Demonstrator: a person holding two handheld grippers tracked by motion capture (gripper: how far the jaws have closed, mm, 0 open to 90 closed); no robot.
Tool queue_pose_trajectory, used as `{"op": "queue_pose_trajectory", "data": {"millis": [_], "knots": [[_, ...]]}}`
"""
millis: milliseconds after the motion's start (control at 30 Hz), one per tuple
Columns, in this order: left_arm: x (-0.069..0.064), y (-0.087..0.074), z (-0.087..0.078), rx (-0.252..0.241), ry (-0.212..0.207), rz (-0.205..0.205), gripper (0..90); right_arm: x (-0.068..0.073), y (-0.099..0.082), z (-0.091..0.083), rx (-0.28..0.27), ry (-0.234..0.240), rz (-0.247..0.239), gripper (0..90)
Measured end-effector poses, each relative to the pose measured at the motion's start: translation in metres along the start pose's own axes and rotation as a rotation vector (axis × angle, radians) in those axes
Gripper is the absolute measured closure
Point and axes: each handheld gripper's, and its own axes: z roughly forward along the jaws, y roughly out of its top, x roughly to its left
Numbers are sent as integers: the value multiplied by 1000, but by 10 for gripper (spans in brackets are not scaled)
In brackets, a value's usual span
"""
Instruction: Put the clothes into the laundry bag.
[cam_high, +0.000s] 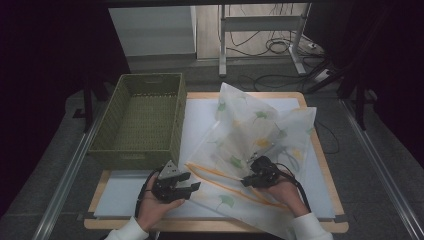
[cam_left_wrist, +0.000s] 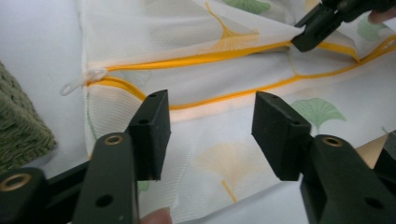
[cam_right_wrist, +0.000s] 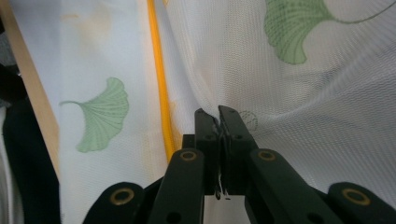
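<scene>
A white mesh bag (cam_high: 260, 125) printed with green and yellow ginkgo leaves and edged in orange lies crumpled across the table's right half. My right gripper (cam_high: 248, 181) is shut on a fold of the mesh (cam_right_wrist: 303, 116), its jaws (cam_right_wrist: 217, 116) pinching the cloth beside an orange seam (cam_right_wrist: 161, 93). My left gripper (cam_high: 192, 187) stands open just off the bag's near left corner, nothing between its jaws (cam_left_wrist: 212, 107). Beyond them lie the bag's orange-trimmed edge (cam_left_wrist: 224, 56) and a small white cord loop (cam_left_wrist: 77, 84). The right gripper (cam_left_wrist: 313, 35) also appears far off, holding the cloth.
A green woven basket (cam_high: 142, 120) stands at the table's left; its wall (cam_left_wrist: 18, 126) is close to my left gripper. A white mat (cam_high: 125, 192) covers the wooden tabletop (cam_high: 325, 165). Desk legs and cables lie on the floor behind.
</scene>
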Motion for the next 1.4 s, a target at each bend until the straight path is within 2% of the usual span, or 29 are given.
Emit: {"op": "queue_pose_trajectory", "data": {"millis": [233,367,400,467,567,633,700,800,933,1133,1400], "knots": [[-2,-2,5,37,-8,14,431,0,-4,9,29,-1,7,866],[-2,-2,6,40,-6,24,419,-1,-5,10,28,3,10,862],[-1,-2,7,44,-9,25,413,0,-5,9,30,4,11,850],[-1,-3,7,49,-11,28,397,1,-5,8,26,10,-1,744],[0,-2,7,45,-8,34,379,2,-4,2,-10,-7,-15,604],[1,-2,7,49,-6,35,371,2,-3,-6,-72,-14,-11,514],[1,-3,6,48,-2,36,362,1,-3,-15,-134,-26,15,452],[1,-2,7,46,5,36,350,0,-5,-24,-187,-41,29,393],[3,-3,8,66,17,36,332,1,-8,-35,-250,-89,33,339],[6,-2,8,59,34,37,304,0,-19,-47,-318,-152,26,304],[11,-4,8,64,47,37,285,-15,-50,-59,-329,-181,85,283]]}}
